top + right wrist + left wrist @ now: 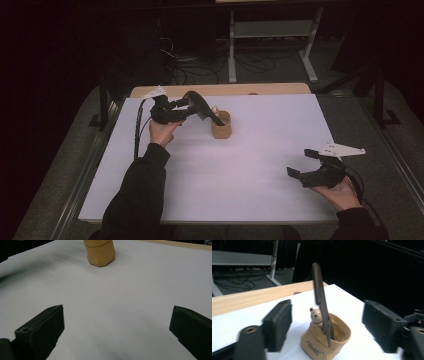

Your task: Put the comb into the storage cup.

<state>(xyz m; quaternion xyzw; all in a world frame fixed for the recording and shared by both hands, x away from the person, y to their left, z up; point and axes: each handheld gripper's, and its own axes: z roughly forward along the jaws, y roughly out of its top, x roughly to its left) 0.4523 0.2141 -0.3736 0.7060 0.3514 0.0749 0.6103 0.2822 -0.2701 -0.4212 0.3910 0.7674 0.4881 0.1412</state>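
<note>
A tan cup (pixel 221 128) with a small bear figure on its rim stands on the white tabletop (pixel 250 150), left of centre towards the back. A dark slender stick (pixel 321 302) leans upright inside the cup (pixel 329 345). My left gripper (pixel 204 111) reaches to the cup from the left. In the left gripper view its jaws stand open (pixel 329 325) on either side of the stick, and neither pad touches it. My right gripper (pixel 303 163) rests low at the front right, open with nothing between its jaws (pixel 115 332). The cup (pixel 100 252) sits far ahead of it.
A wooden strip (pixel 220 90) runs along the table's back edge. Beyond it stand a pale metal frame (pixel 272 35) and loose cables on the dark floor. Metal rails border the table on both sides.
</note>
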